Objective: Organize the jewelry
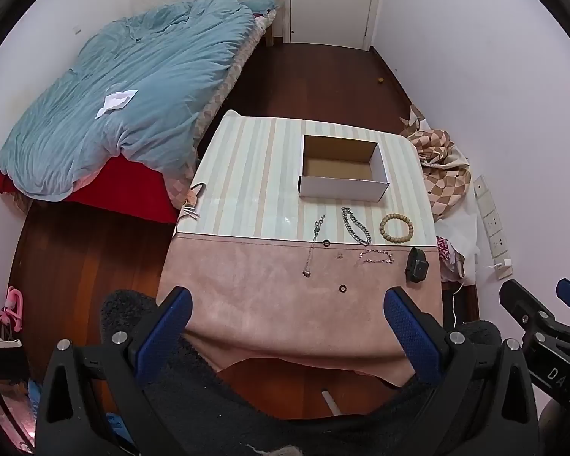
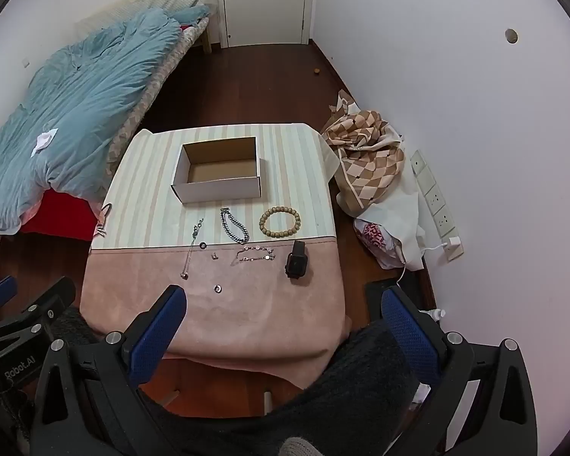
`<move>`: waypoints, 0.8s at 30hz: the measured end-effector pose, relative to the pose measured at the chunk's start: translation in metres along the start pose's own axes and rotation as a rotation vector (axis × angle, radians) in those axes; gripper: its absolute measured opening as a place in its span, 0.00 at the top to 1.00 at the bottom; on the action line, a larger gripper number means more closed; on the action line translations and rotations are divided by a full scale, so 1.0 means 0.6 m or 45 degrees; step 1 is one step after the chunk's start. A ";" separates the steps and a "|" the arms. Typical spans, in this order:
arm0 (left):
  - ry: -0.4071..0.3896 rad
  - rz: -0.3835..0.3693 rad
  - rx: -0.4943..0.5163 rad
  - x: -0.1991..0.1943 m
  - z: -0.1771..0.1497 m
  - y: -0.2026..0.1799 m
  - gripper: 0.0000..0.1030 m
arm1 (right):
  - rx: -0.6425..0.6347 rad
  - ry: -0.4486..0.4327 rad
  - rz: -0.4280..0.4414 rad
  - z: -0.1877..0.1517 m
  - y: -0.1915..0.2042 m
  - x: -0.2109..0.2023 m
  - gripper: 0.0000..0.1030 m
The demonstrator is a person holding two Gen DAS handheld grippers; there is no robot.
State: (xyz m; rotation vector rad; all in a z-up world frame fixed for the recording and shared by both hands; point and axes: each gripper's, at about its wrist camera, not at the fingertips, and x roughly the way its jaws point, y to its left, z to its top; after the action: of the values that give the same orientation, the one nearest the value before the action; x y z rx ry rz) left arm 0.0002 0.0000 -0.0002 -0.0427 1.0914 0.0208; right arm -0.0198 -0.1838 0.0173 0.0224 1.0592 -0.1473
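Step in hand, by judgement: the start of the task, with nothing yet gathered. The cardboard box (image 2: pixel 218 169) stands with its top uncovered at the centre of the right wrist view, on the striped part of the table (image 2: pixel 140 190), and its floor shows bare.

The jewelry lies below the box in that view, all pieces apart from one another:
- beaded bracelet (image 2: pixel 280 221), just right of centre;
- heavy chain (image 2: pixel 233 226) to its left;
- thin necklace (image 2: pixel 193 245) further left, running down onto the pink cloth (image 2: pixel 247 304);
- fine pink bracelet (image 2: pixel 254 254) and black watch (image 2: pixel 295 259) on the cloth;
- small ring (image 2: pixel 218 288) lowest, nearest the tongs.

Left tongs (image 1: pixel 287 296): spread wide, gripping nothing, held short of the pieces. Right tongs (image 2: pixel 285 294): likewise spread and empty.

Next move, as judged: descend on one piece, likely the ring or watch, close on it, and carry it to the box. The ring and thin chains lie flat and will want a precise pinch.
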 end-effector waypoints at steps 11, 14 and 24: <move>-0.006 -0.002 0.005 0.001 0.005 0.009 0.00 | 0.000 0.002 -0.002 0.007 -0.003 -0.006 0.00; -0.012 0.003 0.001 -0.013 0.006 -0.001 0.00 | -0.003 -0.002 -0.003 0.009 -0.004 -0.008 0.00; -0.018 -0.001 0.015 -0.015 -0.002 -0.012 0.00 | 0.002 -0.006 -0.002 0.004 -0.012 -0.009 0.00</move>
State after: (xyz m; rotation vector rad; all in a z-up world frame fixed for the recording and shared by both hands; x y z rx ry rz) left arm -0.0045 -0.0071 0.0073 -0.0319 1.0772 0.0140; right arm -0.0211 -0.1903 0.0239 0.0229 1.0542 -0.1498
